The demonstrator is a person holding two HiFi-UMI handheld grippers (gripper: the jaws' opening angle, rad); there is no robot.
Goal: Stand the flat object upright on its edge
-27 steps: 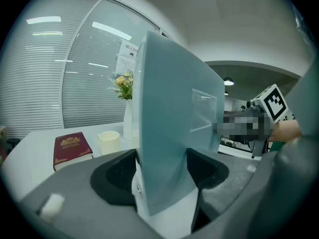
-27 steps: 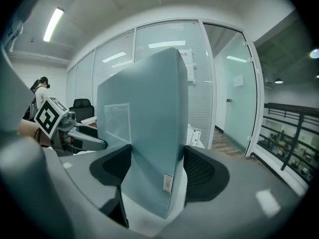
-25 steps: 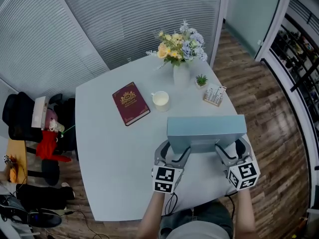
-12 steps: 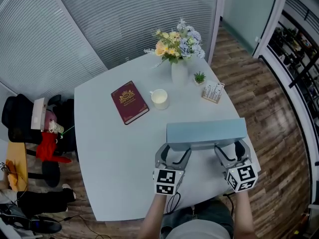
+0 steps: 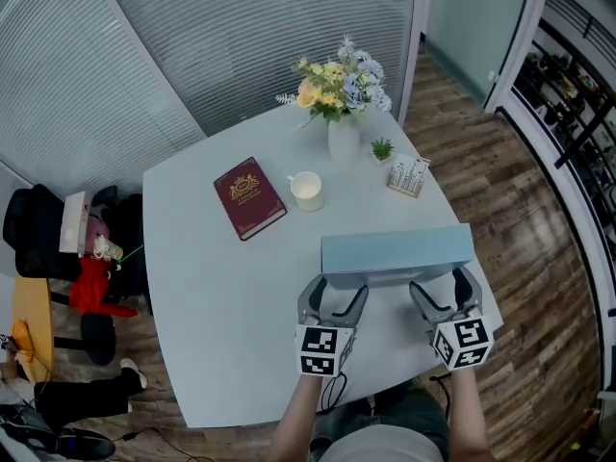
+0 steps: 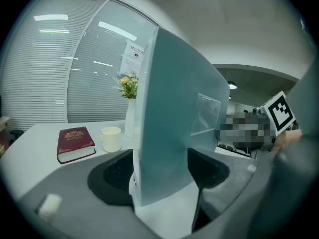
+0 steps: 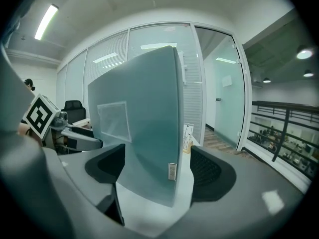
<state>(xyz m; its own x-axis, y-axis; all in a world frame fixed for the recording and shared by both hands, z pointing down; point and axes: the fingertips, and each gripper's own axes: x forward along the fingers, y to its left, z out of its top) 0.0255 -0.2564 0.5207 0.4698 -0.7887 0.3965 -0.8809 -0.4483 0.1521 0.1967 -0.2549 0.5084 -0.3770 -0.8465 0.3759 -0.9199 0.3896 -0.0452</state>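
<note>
The blue folder (image 5: 397,255) stands upright on its long edge, well apart from the cup (image 5: 307,190). The left gripper (image 5: 334,301) and right gripper (image 5: 445,296) straddle it, jaws spread.

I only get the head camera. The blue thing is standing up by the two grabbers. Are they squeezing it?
Observer: It doesn't look so. The left gripper view shows the left gripper with its jaws wide apart, and the end of the blue file box standing between them on the table.
Operator: And the other grabber?
Observer: The right gripper has its jaws apart too. In its view a strip of white table shows between the box and the right-hand jaw.
Operator: Is anything stuck on the box?
Observer: Yes, there is a clear pocket on the broad side that faces the person.
</note>
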